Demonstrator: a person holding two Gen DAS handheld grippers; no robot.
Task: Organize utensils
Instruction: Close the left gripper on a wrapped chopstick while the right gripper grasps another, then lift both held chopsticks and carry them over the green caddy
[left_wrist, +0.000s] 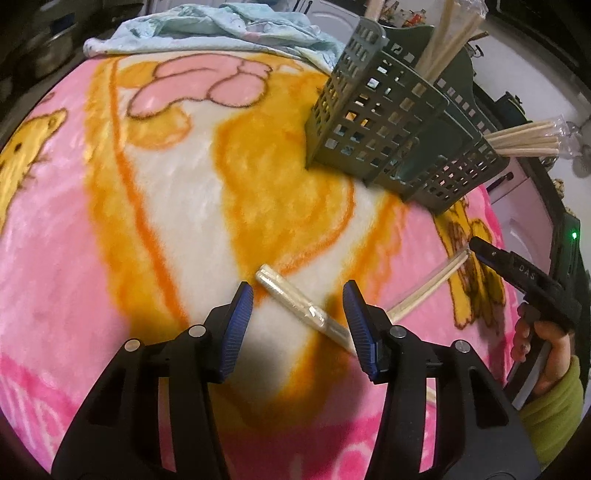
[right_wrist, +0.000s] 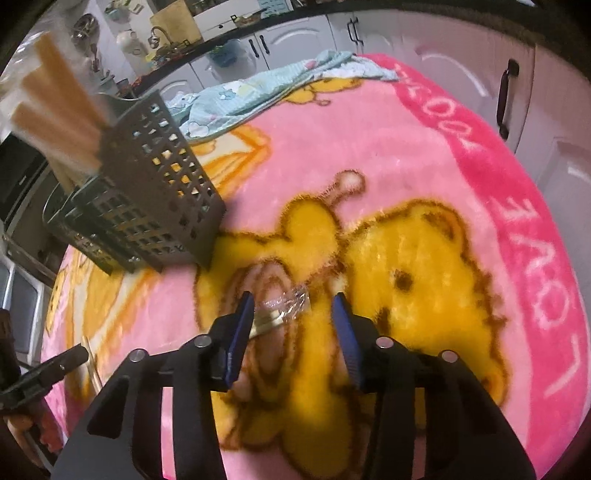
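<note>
A wrapped pair of chopsticks (left_wrist: 295, 301) lies slantwise on the pink blanket (left_wrist: 74, 240), between the blue pads of my left gripper (left_wrist: 300, 326). The pads stand apart and do not press on it; its near end runs under the right finger. A second wrapped pair (right_wrist: 275, 314) (left_wrist: 432, 288) lies between the pads of my right gripper (right_wrist: 293, 328) (left_wrist: 474, 246), against the left pad only, crinkled wrap at its far end. That gripper is open too. A grey perforated caddy (left_wrist: 388, 125) (right_wrist: 147, 192) stands tilted on the blanket, holding several wrapped chopsticks (left_wrist: 443, 48) (right_wrist: 55, 110).
A crumpled light-blue cloth (left_wrist: 207, 29) (right_wrist: 258, 88) lies at the blanket's far edge. White cabinets (right_wrist: 517, 122) and a kitchen counter (right_wrist: 207, 40) ring the surface. A hand in a green sleeve (left_wrist: 554, 398) holds the right gripper. The left gripper's finger (right_wrist: 70, 360) shows at lower left.
</note>
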